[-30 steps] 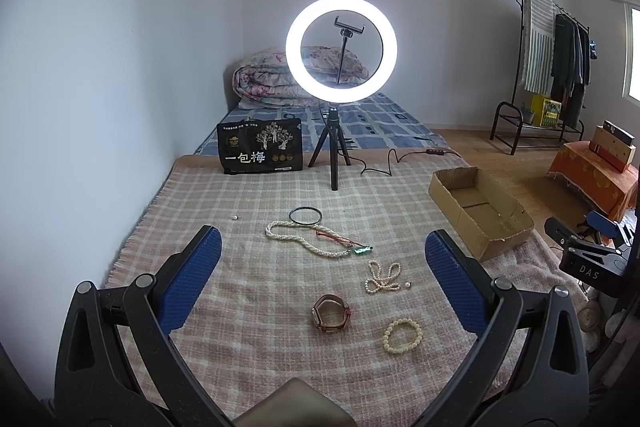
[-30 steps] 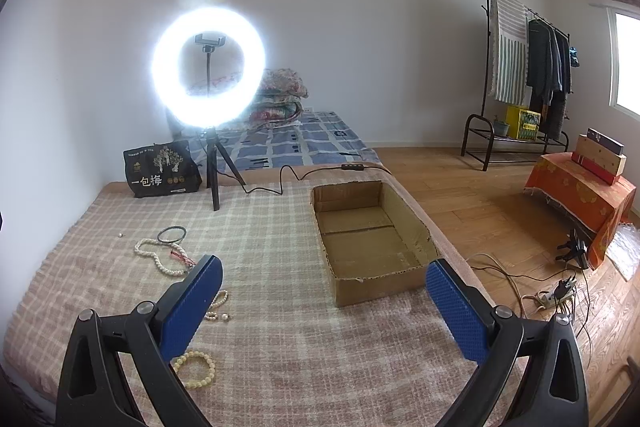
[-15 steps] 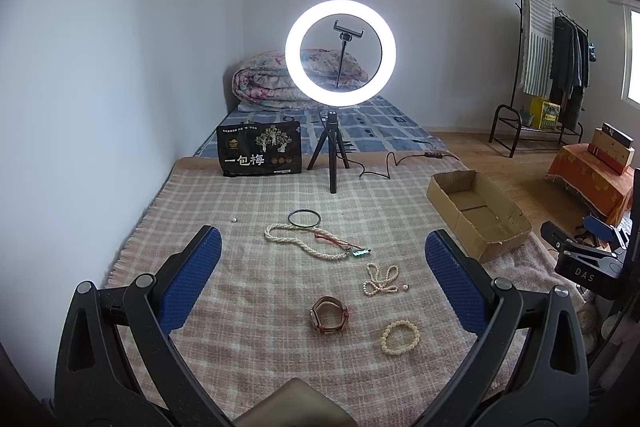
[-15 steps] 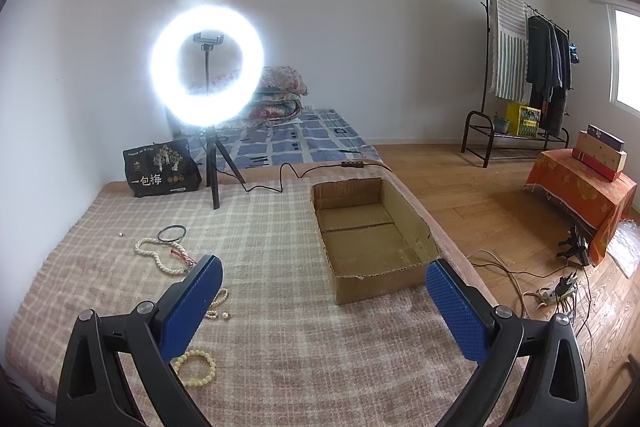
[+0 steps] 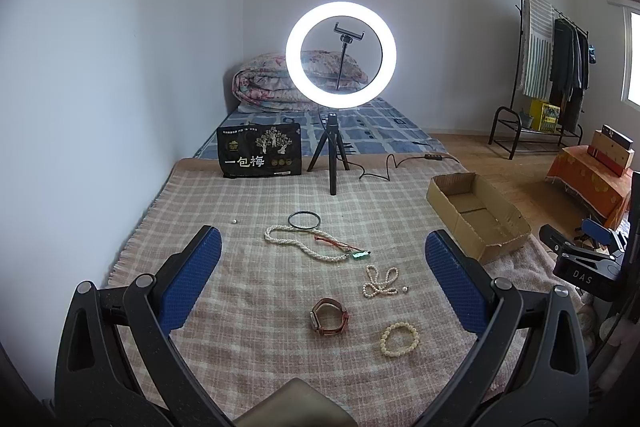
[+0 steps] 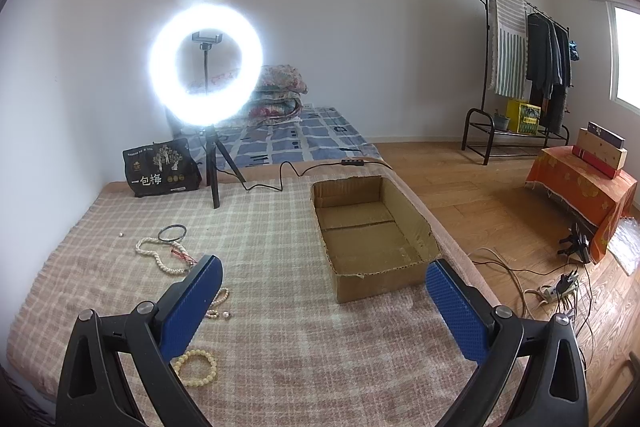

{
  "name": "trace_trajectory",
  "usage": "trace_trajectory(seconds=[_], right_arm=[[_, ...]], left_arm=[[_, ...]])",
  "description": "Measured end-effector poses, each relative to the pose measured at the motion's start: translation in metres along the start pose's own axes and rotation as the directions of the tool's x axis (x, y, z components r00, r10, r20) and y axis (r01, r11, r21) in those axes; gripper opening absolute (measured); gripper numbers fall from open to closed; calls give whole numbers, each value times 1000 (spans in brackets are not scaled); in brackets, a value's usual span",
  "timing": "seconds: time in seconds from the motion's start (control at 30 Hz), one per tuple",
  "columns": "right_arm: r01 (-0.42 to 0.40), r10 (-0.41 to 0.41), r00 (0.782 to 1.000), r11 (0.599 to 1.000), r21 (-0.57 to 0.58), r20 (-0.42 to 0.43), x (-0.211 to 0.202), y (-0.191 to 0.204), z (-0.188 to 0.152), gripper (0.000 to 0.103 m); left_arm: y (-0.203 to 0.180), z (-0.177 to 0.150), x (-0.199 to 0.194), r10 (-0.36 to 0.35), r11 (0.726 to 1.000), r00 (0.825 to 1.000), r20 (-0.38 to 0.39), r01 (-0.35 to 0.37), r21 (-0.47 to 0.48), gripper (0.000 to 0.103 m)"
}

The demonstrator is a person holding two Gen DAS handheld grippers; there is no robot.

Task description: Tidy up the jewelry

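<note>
A bedroom was recorded, with a checked blanket (image 5: 248,291) spread as the work surface and lit by a ring light (image 5: 341,55) at its far end. The left gripper (image 5: 322,263) was held above the blanket with its jaws spread wide and nothing between them; it was aimed over the scattered jewelry, presumably for a first pick. The right gripper (image 6: 320,285) was likewise found wide apart and empty, directed toward the cardboard box (image 6: 374,227), which was judged to be the intended receptacle. Positions were noted relative to that box. All jewelry lay on the blanket to its left, none inside it: a leather-strap watch (image 5: 329,317) and a bead bracelet (image 5: 399,339) nearest the left gripper, a small pearl strand (image 5: 380,281) closer to the box, and a long pearl necklace (image 5: 304,247), a dark ring bangle (image 5: 304,219) and a lone bead (image 5: 234,222) farthest from it. Sorting was judged not yet begun.
</note>
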State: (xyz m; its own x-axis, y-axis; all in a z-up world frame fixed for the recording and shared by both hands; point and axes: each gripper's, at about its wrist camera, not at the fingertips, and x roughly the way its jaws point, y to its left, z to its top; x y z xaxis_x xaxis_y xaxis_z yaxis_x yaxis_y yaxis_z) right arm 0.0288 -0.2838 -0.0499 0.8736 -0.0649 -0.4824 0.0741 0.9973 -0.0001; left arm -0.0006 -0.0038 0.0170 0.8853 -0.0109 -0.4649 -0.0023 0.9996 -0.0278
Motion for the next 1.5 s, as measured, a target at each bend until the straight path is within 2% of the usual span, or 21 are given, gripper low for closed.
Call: trace_trajectory(seconds=[1.0,1.27,1.5], right_arm=[[-5,5,1000,1000,-1,-12,6,5,0,103],[-10,10,1000,1000,3,-21,12,8,2,103],[-13,13,1000,1000,10,-21,16,10,3,103]], left_arm=[[4,-1,3,4,1000,1000,-6,-4,-7,103],[19,-3,19,49,999,999,-7,-49,0,103],[39,6,31,103,995,994,32,-104,13,103]])
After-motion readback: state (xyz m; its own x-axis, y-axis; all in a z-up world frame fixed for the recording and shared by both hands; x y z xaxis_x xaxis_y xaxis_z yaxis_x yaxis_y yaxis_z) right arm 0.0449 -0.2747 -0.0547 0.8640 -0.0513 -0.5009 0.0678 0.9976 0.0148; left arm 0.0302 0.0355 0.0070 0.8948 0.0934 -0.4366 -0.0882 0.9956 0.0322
